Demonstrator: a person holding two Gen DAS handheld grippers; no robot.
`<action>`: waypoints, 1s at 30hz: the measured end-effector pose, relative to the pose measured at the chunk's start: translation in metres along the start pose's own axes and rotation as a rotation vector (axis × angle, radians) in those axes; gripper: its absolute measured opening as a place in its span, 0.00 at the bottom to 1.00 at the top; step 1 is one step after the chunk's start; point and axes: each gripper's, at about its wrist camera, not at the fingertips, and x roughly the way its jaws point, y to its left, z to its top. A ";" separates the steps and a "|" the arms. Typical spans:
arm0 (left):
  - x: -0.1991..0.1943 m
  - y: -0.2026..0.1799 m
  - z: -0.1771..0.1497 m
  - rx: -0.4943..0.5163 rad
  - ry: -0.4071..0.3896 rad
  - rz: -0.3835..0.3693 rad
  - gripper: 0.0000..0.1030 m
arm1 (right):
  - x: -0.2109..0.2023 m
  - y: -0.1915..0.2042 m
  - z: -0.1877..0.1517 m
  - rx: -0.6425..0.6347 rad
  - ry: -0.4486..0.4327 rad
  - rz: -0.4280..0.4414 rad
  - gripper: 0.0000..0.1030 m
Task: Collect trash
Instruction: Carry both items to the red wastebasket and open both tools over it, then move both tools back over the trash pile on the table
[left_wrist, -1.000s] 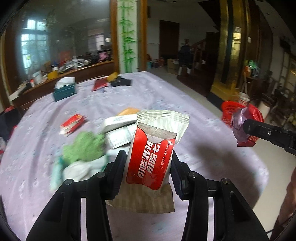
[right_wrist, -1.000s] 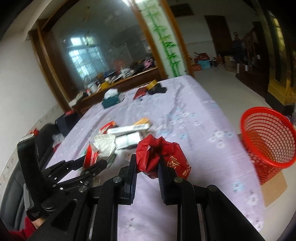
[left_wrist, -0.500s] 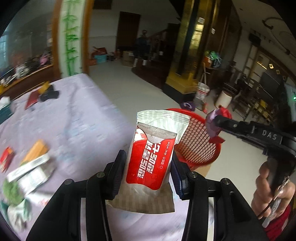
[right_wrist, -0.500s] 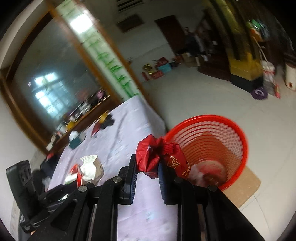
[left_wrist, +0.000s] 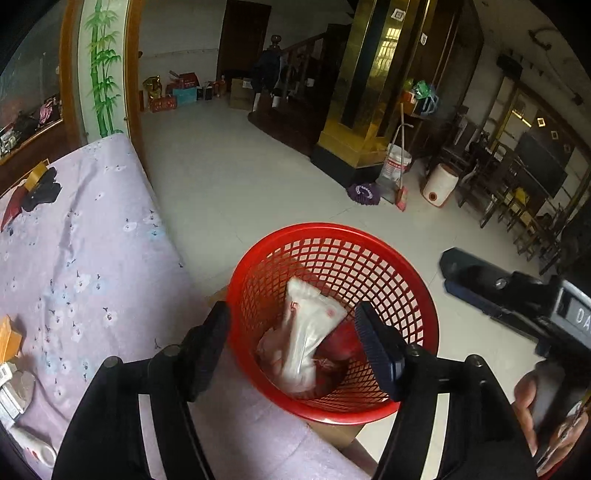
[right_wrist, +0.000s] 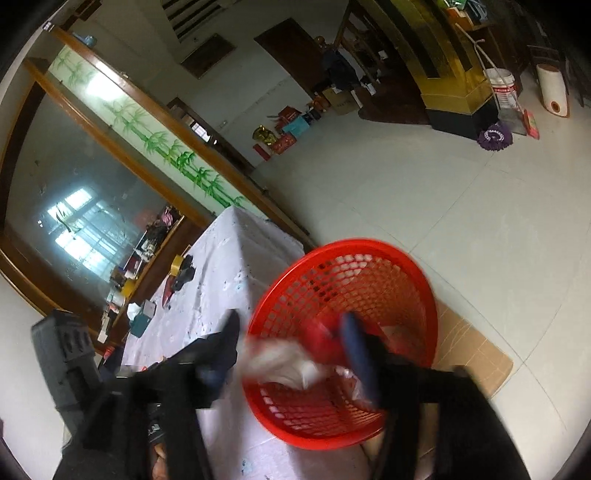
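A red mesh basket (left_wrist: 332, 234) stands on the floor beside the table. My left gripper (left_wrist: 291, 325) hovers over it, its jaws opening, and the red-and-white wet-wipe packet (left_wrist: 314, 332) drops free of the pads inside the basket. In the right wrist view my right gripper (right_wrist: 291, 336) is also above the basket (right_wrist: 354, 247), jaws opening. A blurred red bag (right_wrist: 321, 339) and the white packet (right_wrist: 284, 358) fall between its fingers, touching neither pad. The right gripper (left_wrist: 498, 291) shows at the right of the left wrist view, held by a hand (left_wrist: 524, 398).
The table with a lilac flowered cloth (left_wrist: 74, 258) lies left of the basket, with a black glove (left_wrist: 40, 192) and more wrappers (left_wrist: 11, 369) on it. Cardboard (right_wrist: 472, 354) lies under the basket. A bucket (left_wrist: 397, 162) and mop head (left_wrist: 364, 192) stand farther off on the tiled floor.
Both grippers swung from over the table to above the red basket. Both opened: the left let go of the wet-wipe packet and the right the red bag, which now fall into the basket.
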 end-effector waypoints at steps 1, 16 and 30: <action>-0.003 0.001 -0.002 -0.008 -0.003 0.001 0.66 | -0.002 -0.001 0.001 -0.008 -0.007 -0.008 0.68; -0.125 0.086 -0.077 -0.174 -0.169 0.162 0.66 | -0.020 0.071 -0.051 -0.177 0.006 0.067 0.68; -0.237 0.233 -0.177 -0.355 -0.121 0.350 0.67 | 0.031 0.185 -0.140 -0.392 0.182 0.152 0.68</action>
